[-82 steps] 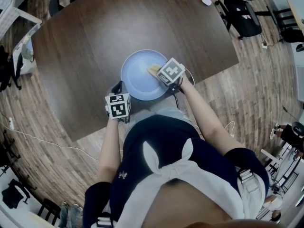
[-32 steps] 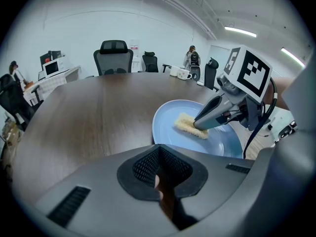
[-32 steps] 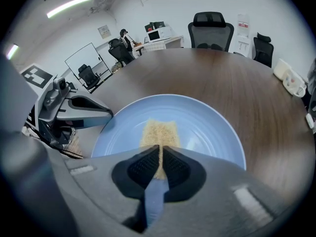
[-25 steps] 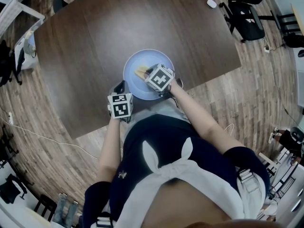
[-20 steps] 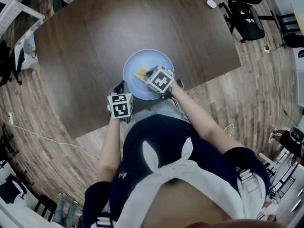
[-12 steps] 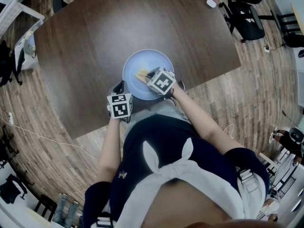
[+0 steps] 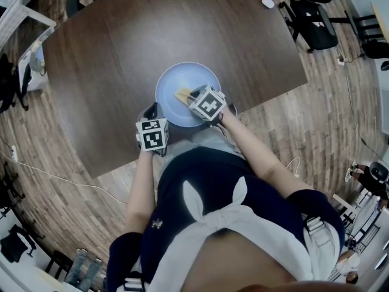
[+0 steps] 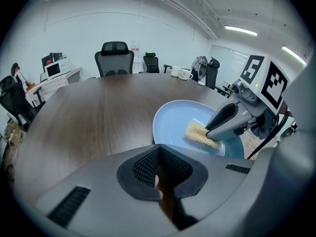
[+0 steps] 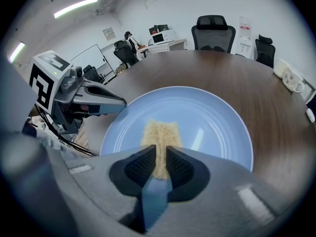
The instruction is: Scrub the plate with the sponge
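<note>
the right tongs point(image 7: 189, 96) grip the yellow sponge point(image 7: 182, 94), jaws clamped on its near end, and the sponge lies flat on the light blue plate point(image 7: 182, 78), just near of the plate's middle. a few seconds ago the sponge was further toward the plate's right side; it has since slid left across the plate, and the right marker cube has dropped nearer the person. over the last half second it has hardly moved. the plate is still on the dark desk point(image 7: 121, 47) by its near edge. the left tongs point(image 7: 151, 111) have stayed where they were, just beside the plate's near left rim, jaws pressed together with nothing between them.
</note>
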The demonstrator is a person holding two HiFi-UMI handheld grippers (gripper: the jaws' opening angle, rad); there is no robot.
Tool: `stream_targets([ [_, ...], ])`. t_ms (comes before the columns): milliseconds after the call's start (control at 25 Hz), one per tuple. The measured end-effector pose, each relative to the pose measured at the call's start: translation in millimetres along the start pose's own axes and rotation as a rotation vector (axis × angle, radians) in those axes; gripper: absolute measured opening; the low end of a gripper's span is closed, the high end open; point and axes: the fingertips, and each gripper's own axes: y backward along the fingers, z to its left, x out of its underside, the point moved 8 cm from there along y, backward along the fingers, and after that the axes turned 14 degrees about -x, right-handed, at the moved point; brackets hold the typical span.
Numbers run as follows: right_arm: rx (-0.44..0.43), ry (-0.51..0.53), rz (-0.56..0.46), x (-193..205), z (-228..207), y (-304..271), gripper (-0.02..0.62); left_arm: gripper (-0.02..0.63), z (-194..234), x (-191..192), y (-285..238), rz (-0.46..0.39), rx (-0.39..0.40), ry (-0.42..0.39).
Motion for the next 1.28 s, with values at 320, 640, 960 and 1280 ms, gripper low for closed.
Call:
stream_targets([
  [320, 0.045, -0.008, -0.149, -1, 13, 22, 0.083, 0.006, 9, -20, 21, -0.080, -0.030, 0.041],
  [640, 0.138, 0.045, -0.429, -12, 26, 59, 0.002, 0.006, -10, -42, 41, -0.163, 0.063, 0.089],
  [960, 0.125, 0.103, -0.589, -15, 69, 90, 0.000, 0.006, -39, -57, 77, -0.266, 0.159, 0.083],
  [1280, 0.135, 0.131, -0.621, -10, 97, 106, -0.002, 0.006, -56, -56, 102, -0.314, 0.206, 0.071],
])
